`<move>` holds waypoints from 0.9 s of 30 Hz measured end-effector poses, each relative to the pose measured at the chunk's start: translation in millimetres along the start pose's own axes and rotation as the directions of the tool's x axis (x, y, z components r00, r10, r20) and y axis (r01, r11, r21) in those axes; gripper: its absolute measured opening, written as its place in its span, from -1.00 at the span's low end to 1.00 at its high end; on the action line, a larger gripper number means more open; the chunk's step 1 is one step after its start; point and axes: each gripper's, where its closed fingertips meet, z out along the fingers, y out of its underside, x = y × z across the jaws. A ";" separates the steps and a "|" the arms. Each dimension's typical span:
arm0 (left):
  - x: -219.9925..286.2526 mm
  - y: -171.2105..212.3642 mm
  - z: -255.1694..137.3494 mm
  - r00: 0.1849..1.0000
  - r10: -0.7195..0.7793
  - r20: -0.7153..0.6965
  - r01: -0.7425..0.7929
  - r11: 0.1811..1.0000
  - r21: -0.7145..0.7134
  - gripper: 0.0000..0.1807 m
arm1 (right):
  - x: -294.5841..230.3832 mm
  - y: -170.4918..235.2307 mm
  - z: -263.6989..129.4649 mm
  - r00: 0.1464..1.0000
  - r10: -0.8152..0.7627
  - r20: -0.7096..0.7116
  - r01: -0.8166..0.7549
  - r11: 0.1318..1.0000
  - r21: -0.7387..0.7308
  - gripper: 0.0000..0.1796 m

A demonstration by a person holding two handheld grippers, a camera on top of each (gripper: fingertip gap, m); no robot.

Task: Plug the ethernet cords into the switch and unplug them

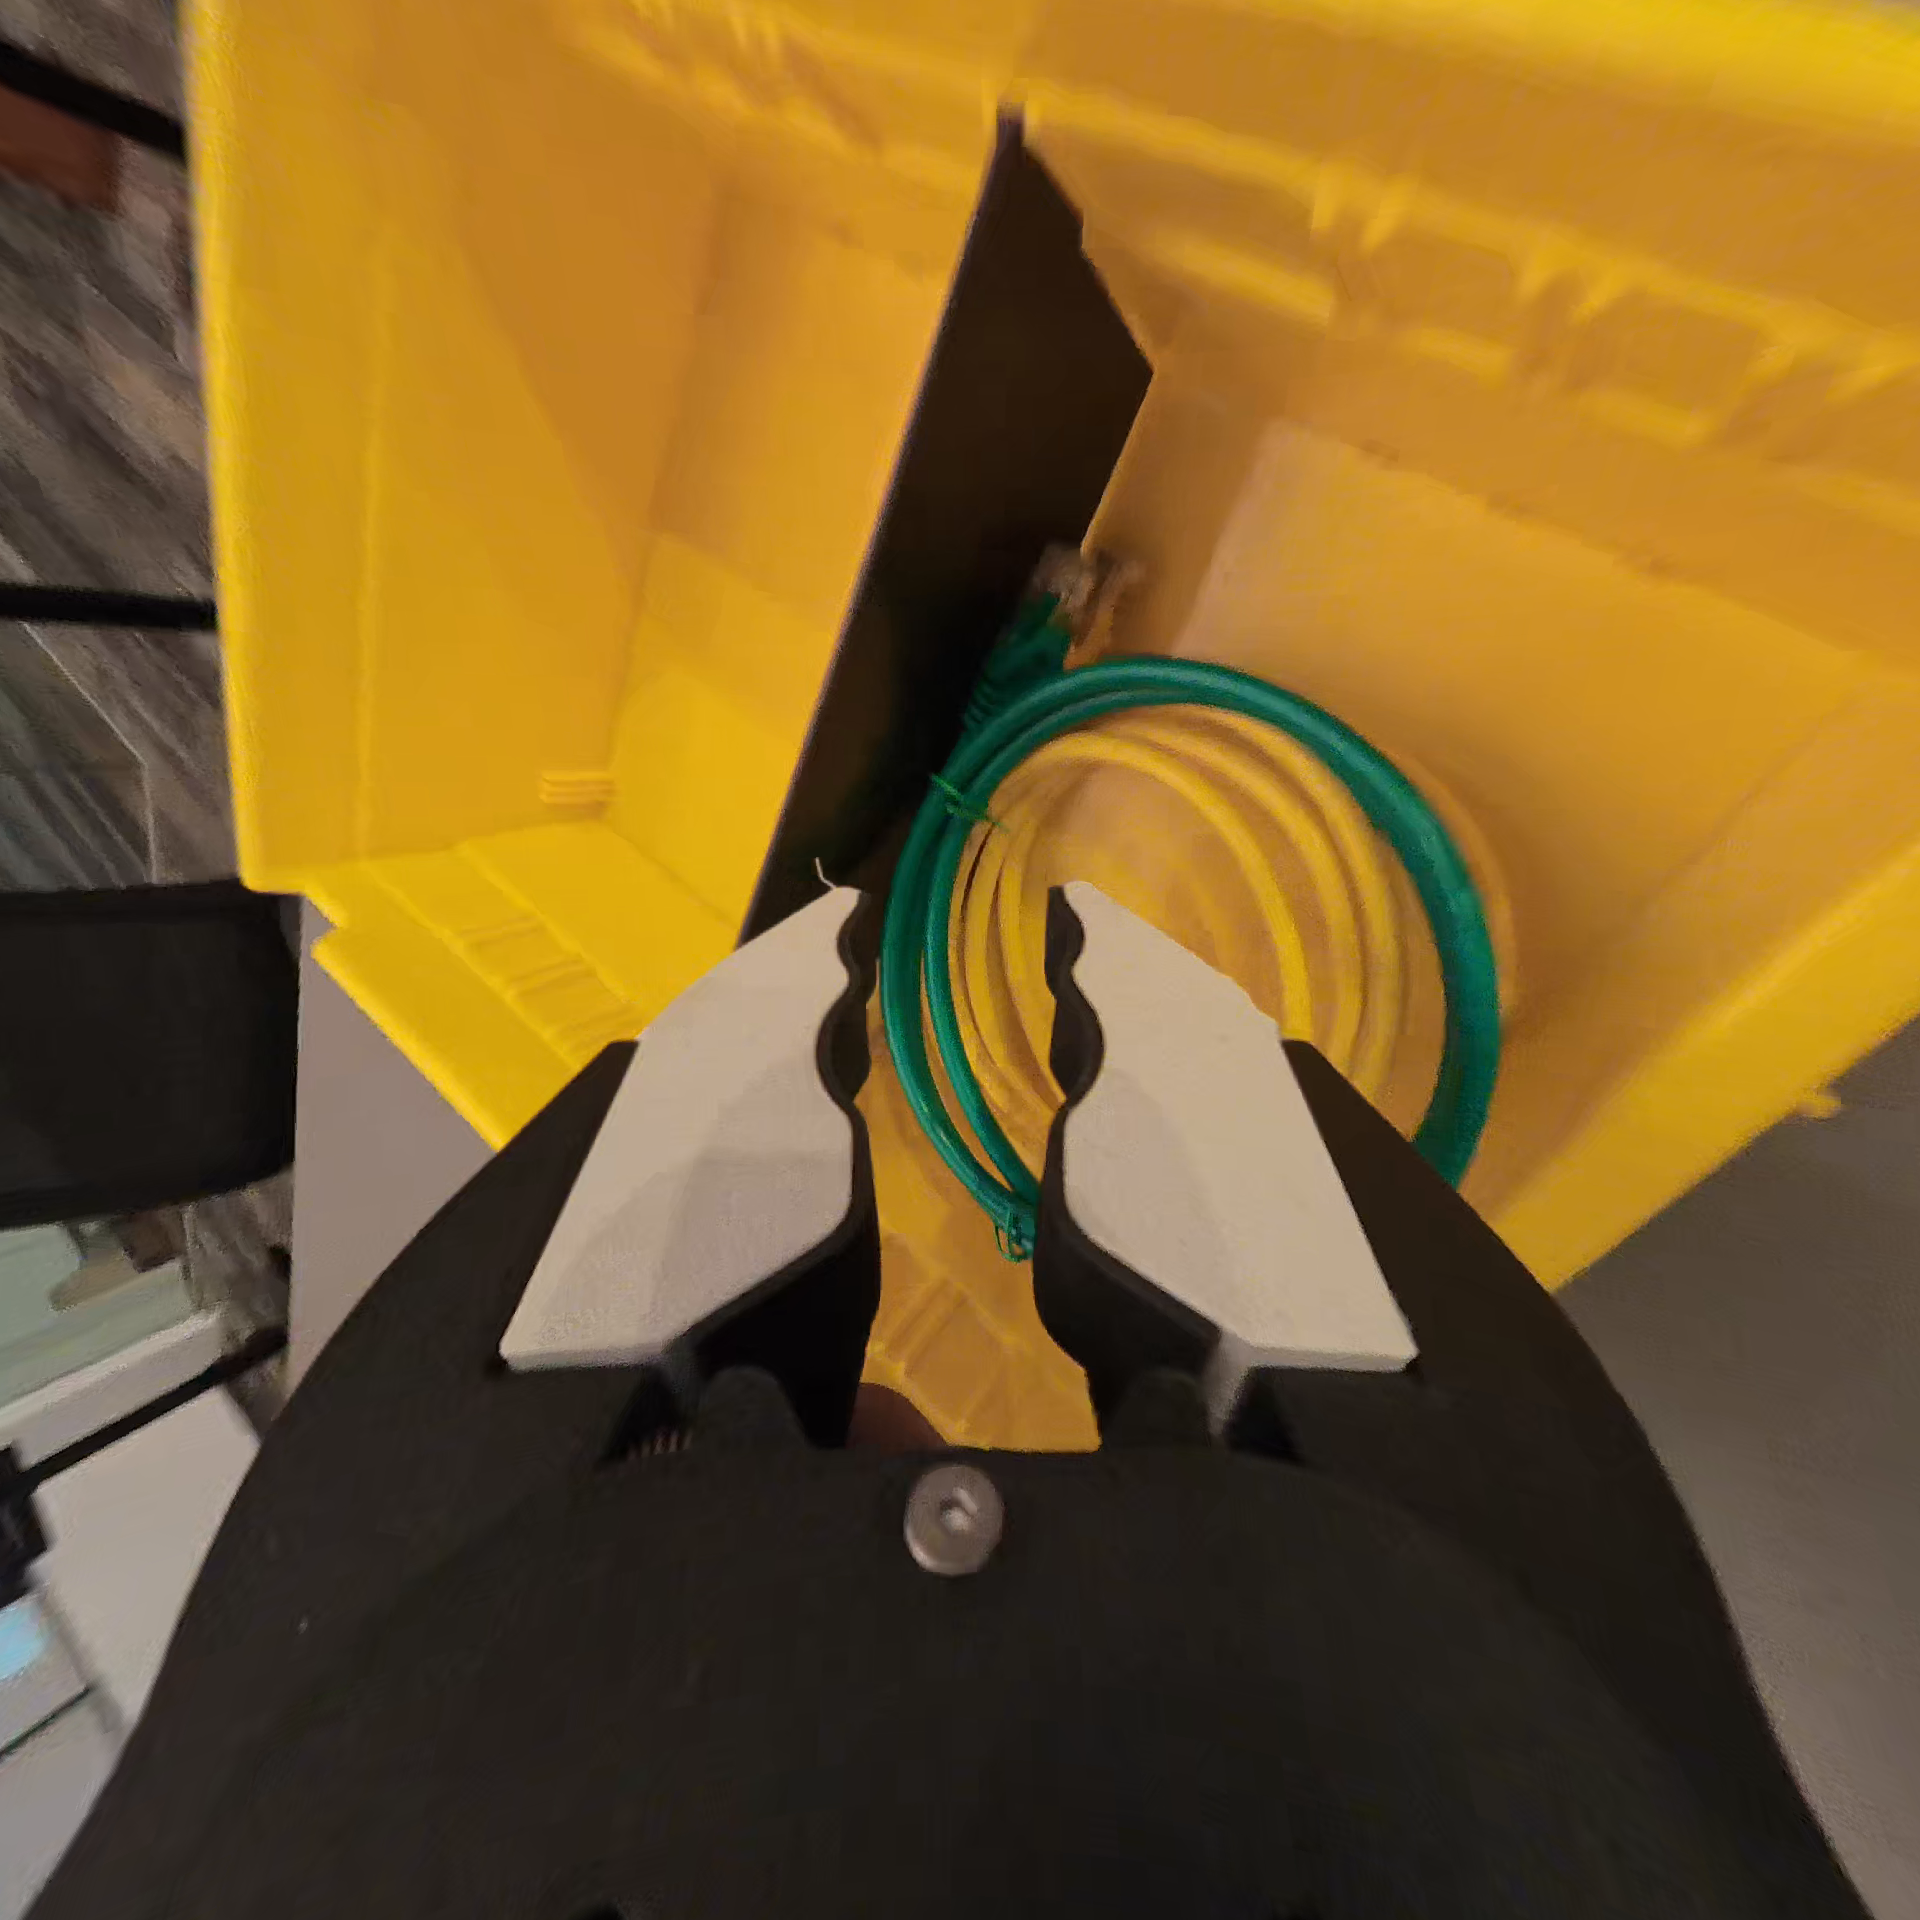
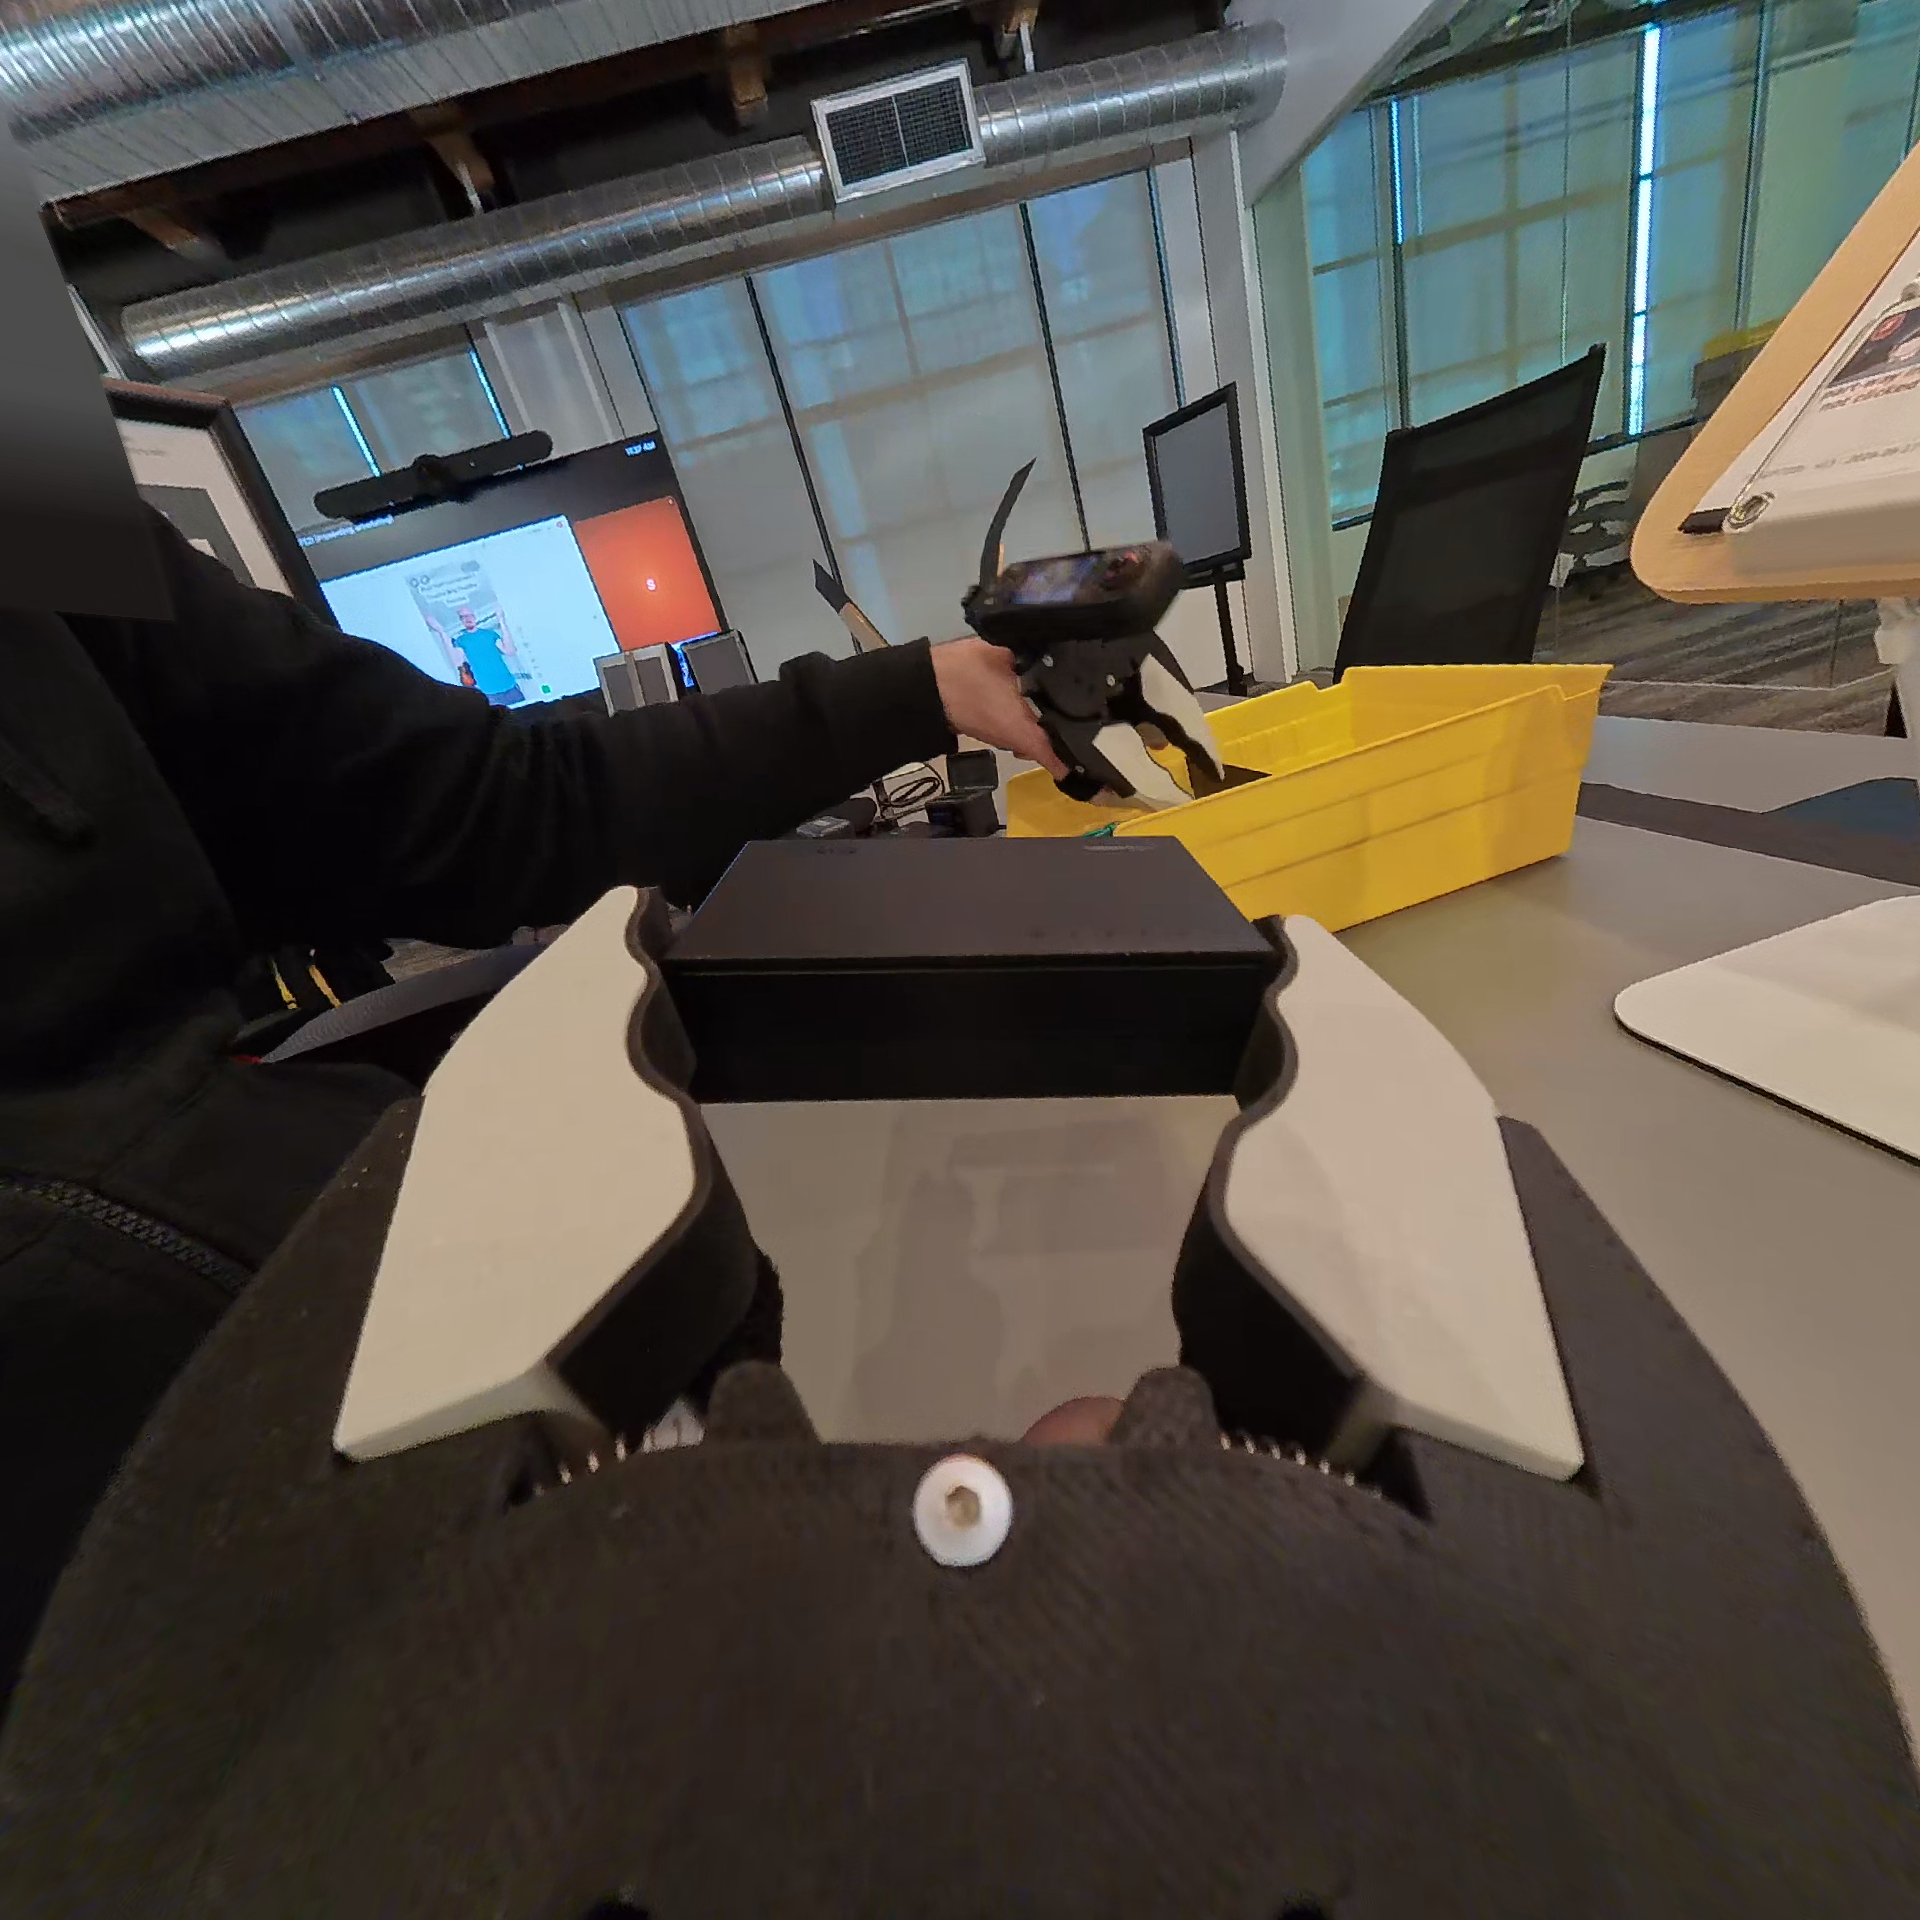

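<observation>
A black switch (image 2: 966,935) sits on the grey table (image 2: 1621,1247). My right gripper (image 2: 966,930) is closed on its two short sides. A yellow bin (image 2: 1403,821) stands behind it. In the left wrist view the bin (image 1: 499,499) has a black divider (image 1: 997,468). A coiled green ethernet cord (image 1: 1351,748) and a coiled yellow cord (image 1: 1247,800) lie in the compartment to its right. My left gripper (image 1: 961,914) is open just above the coils. A strand of the green cord runs between its fingers without being pinched. The left gripper also shows over the bin in the right wrist view (image 2: 1153,758).
A person's black sleeve (image 2: 520,779) reaches across to the bin. A white pad (image 2: 1787,1008) lies on the table at the right. A tilted wooden board (image 2: 1766,395) overhangs the upper right. A black chair (image 2: 1455,540) and small black devices (image 2: 956,800) stand behind. About 40 cm separates my left fingertips from my right.
</observation>
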 end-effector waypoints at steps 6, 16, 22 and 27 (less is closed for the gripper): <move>-7.3 36.1 28.6 0.999 0.009 0.041 0.001 0.967 -0.254 -0.58 | 2.4 1.6 -1.8 1.000 0.004 0.003 -0.004 1.000 0.010 0.16; -15.5 37.4 37.9 0.995 -0.038 0.097 0.062 0.967 -0.248 -0.87 | 6.1 4.4 -8.0 1.000 0.007 -0.004 -0.007 1.000 0.018 0.16; -38.1 19.7 -0.5 0.974 -0.036 0.223 0.065 0.990 -0.124 -0.87 | 8.6 7.4 -9.4 1.000 0.012 -0.008 -0.012 1.000 0.017 0.16; -47.2 1.6 -50.3 0.961 -0.053 0.271 0.064 0.997 -0.031 -0.87 | 8.6 9.7 -8.3 1.000 0.007 -0.010 -0.007 1.000 0.008 0.15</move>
